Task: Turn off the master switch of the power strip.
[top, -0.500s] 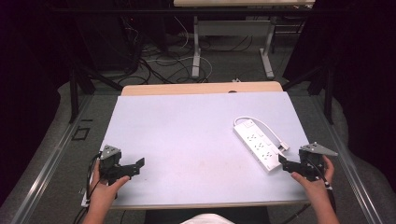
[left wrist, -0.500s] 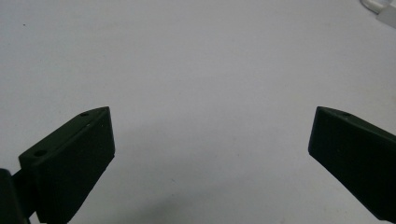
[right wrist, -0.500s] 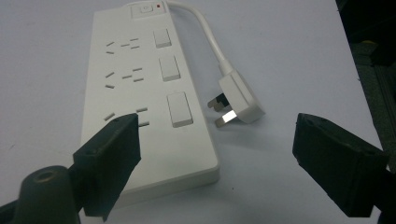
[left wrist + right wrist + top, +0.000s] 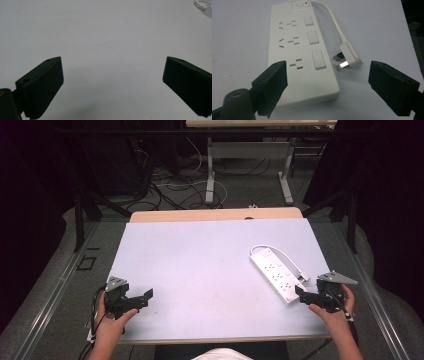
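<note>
On the white desk [image 4: 200, 270] a white power strip [image 4: 274, 276] lay flat near the right edge with its plug [image 4: 349, 57] just beside it, the right gripper [image 4: 306, 296] hovering at its near end with fingers wide, while the left gripper [image 4: 142, 297], well apart, also spread wide.

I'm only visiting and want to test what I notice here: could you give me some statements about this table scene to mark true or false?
1. The power strip lies flat on the table. True.
2. The right gripper is clamped on the strip. False: its jaws stand open, the strip's near end before them.
3. The plug is pushed into a socket. False: it lies loose beside the strip.
4. The left gripper is open over bare table. True.
</note>
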`<state>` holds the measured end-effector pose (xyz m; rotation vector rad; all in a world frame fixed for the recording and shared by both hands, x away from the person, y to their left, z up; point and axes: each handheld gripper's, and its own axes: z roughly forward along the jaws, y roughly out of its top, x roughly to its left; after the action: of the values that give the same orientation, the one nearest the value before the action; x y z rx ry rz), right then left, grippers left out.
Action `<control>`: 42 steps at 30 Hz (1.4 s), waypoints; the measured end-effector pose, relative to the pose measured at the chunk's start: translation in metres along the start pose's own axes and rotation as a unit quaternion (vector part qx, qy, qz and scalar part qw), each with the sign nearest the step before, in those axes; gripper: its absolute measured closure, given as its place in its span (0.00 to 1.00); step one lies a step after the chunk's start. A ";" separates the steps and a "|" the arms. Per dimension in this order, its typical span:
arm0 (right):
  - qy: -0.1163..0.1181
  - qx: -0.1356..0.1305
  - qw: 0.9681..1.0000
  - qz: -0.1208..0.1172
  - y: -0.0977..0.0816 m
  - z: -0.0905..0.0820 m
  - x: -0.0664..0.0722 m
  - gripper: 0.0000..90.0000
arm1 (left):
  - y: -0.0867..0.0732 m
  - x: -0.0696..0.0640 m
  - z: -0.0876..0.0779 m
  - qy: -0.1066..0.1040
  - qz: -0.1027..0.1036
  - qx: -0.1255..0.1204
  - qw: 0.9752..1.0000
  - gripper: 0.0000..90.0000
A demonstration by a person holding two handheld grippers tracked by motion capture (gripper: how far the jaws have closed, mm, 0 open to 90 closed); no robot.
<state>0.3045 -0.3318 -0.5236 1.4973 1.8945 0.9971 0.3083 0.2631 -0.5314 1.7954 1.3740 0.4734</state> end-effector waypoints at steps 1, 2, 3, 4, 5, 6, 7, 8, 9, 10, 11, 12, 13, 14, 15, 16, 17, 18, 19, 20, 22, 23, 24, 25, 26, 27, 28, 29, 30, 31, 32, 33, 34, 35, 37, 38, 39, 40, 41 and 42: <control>0.002 0.000 1.000 -0.005 0.001 -0.001 0.000 0.17 | 0.000 0.000 0.000 0.000 -0.001 0.000 1.000 0.04; 0.003 0.002 1.000 -0.003 0.002 -0.001 0.001 0.17 | 0.000 0.000 0.000 0.000 -0.002 -0.002 1.000 0.04; -0.001 0.001 1.000 -0.003 0.003 -0.002 0.002 0.17 | 0.000 0.000 0.000 -0.001 -0.002 -0.002 1.000 0.04; 0.003 0.003 1.000 -0.005 0.004 -0.002 0.003 0.17 | 0.000 0.000 0.000 -0.001 -0.002 -0.003 1.000 0.05; 0.003 0.002 1.000 -0.007 0.005 -0.002 0.003 0.17 | 0.000 0.001 0.000 -0.001 -0.002 -0.002 1.000 0.05; 0.003 0.012 1.000 -0.008 0.006 -0.004 0.003 0.17 | 0.000 0.001 0.000 0.000 -0.002 -0.002 1.000 0.06; 0.001 -0.003 1.000 -0.006 0.005 -0.001 0.004 0.17 | 0.000 0.001 0.000 -0.002 -0.002 -0.002 1.000 0.06; 0.001 -0.004 1.000 -0.007 0.006 0.000 0.005 0.17 | 0.000 0.001 0.001 -0.002 -0.002 -0.002 1.000 0.07; 0.008 0.009 1.000 -0.008 0.006 -0.002 0.006 0.18 | 0.000 0.001 0.000 -0.001 -0.001 0.000 1.000 0.07; 0.008 0.009 1.000 -0.008 0.006 -0.002 0.006 0.18 | 0.000 0.001 0.000 0.000 -0.001 -0.001 1.000 0.07; 0.009 0.008 1.000 -0.007 0.006 -0.003 0.007 0.19 | 0.000 0.001 0.000 0.000 -0.001 -0.003 1.000 0.07; 0.009 0.008 1.000 -0.007 0.006 -0.003 0.007 0.19 | 0.000 0.001 0.000 0.000 -0.001 -0.003 1.000 0.07; 0.008 0.004 1.000 -0.010 0.006 -0.003 0.007 0.20 | 0.000 0.001 0.000 0.001 0.000 -0.003 1.000 0.07; 0.012 0.005 1.000 -0.012 0.006 -0.003 0.007 0.21 | 0.000 0.001 0.000 0.001 0.000 -0.001 1.000 0.07; 0.008 0.002 1.000 -0.018 0.006 -0.002 0.008 0.21 | 0.001 0.001 0.000 0.001 0.000 -0.001 1.000 0.07; 0.008 0.002 1.000 -0.018 0.006 -0.002 0.008 0.21 | 0.001 0.001 0.000 0.001 0.000 -0.002 1.000 0.07; 0.016 0.005 1.000 -0.021 0.007 -0.003 0.009 0.23 | 0.001 0.000 0.000 0.001 0.000 -0.002 1.000 0.08; 0.016 0.005 1.000 -0.021 0.007 -0.003 0.009 0.23 | 0.001 0.000 0.000 0.001 0.000 -0.002 1.000 0.08; 0.015 0.000 1.000 -0.020 0.008 -0.003 0.010 0.25 | 0.001 0.000 0.000 0.002 0.000 -0.002 1.000 0.08; 0.015 0.000 1.000 -0.020 0.008 -0.003 0.010 0.25 | 0.001 0.000 0.000 0.002 0.000 -0.002 1.000 0.08; 0.024 0.003 1.000 -0.020 0.009 -0.004 0.010 0.26 | 0.001 0.000 0.000 0.002 0.000 -0.005 1.000 0.08; 0.025 0.002 1.000 -0.018 0.009 -0.004 0.010 0.27 | 0.001 0.001 0.000 0.003 0.000 -0.004 1.000 0.08; 0.025 0.003 1.000 -0.017 0.010 -0.005 0.010 0.28 | 0.001 0.001 -0.001 0.002 0.000 -0.004 1.000 0.08; 0.026 0.004 0.999 -0.017 0.010 -0.005 0.010 0.30 | 0.001 0.001 -0.001 0.002 0.000 -0.005 1.000 0.08; 0.026 0.004 0.999 -0.017 0.010 -0.005 0.010 0.30 | 0.001 0.001 -0.001 0.002 -0.001 -0.006 1.000 0.08; 0.025 0.003 1.000 -0.017 0.010 -0.006 0.010 0.31 | 0.001 0.000 -0.001 0.003 -0.001 -0.006 1.000 0.08; 0.025 0.003 1.000 -0.017 0.010 -0.006 0.010 0.31 | 0.001 0.000 -0.001 0.003 -0.001 -0.006 1.000 0.08; 0.025 0.006 1.000 -0.015 0.011 -0.006 0.011 0.33 | 0.001 0.000 -0.001 0.002 -0.001 -0.005 1.000 0.08; 0.025 0.006 1.000 -0.015 0.011 -0.006 0.011 0.33 | 0.001 0.000 -0.001 0.002 -0.001 -0.006 1.000 0.08; 0.027 0.005 1.000 -0.011 0.013 -0.006 0.011 0.33 | 0.001 0.000 -0.001 0.002 -0.002 -0.006 1.000 0.08; 0.027 0.005 1.000 -0.011 0.013 -0.006 0.011 0.33 | 0.001 0.000 -0.001 0.003 -0.003 -0.007 1.000 0.08; 0.029 0.004 0.999 -0.012 0.016 -0.007 0.012 0.35 | 0.001 0.000 -0.002 0.004 -0.003 -0.008 1.000 0.08; 0.029 0.004 0.999 -0.012 0.016 -0.007 0.012 0.35 | 0.001 0.000 -0.002 0.004 -0.003 -0.008 1.000 0.08; 0.030 0.005 0.999 -0.016 0.017 -0.006 0.012 0.36 | 0.001 0.000 -0.002 0.004 -0.003 -0.008 1.000 0.08; 0.030 0.006 0.999 -0.015 0.019 -0.006 0.013 0.38 | 0.002 0.001 -0.002 0.004 -0.003 -0.007 1.000 0.08; 0.030 0.006 0.999 -0.015 0.019 -0.006 0.013 0.38 | 0.002 0.001 -0.002 0.004 -0.003 -0.008 1.000 0.08; 0.033 0.005 0.999 -0.015 0.020 -0.005 0.013 0.39 | 0.001 0.001 -0.003 0.006 -0.004 -0.010 1.000 0.08; 0.033 0.005 0.999 -0.015 0.020 -0.005 0.013 0.39 | 0.001 0.001 -0.003 0.006 -0.004 -0.010 1.000 0.08; 0.037 0.008 0.999 -0.018 0.020 -0.004 0.015 0.41 | 0.001 0.001 -0.003 0.006 -0.004 -0.010 1.000 0.08; 0.037 0.008 0.999 -0.018 0.020 -0.004 0.015 0.41 | 0.001 0.001 -0.003 0.006 -0.004 -0.010 1.000 0.08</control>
<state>0.3096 -0.3157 -0.5043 1.4487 1.9770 1.0373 0.3074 0.2651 -0.5287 1.7735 1.3799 0.4934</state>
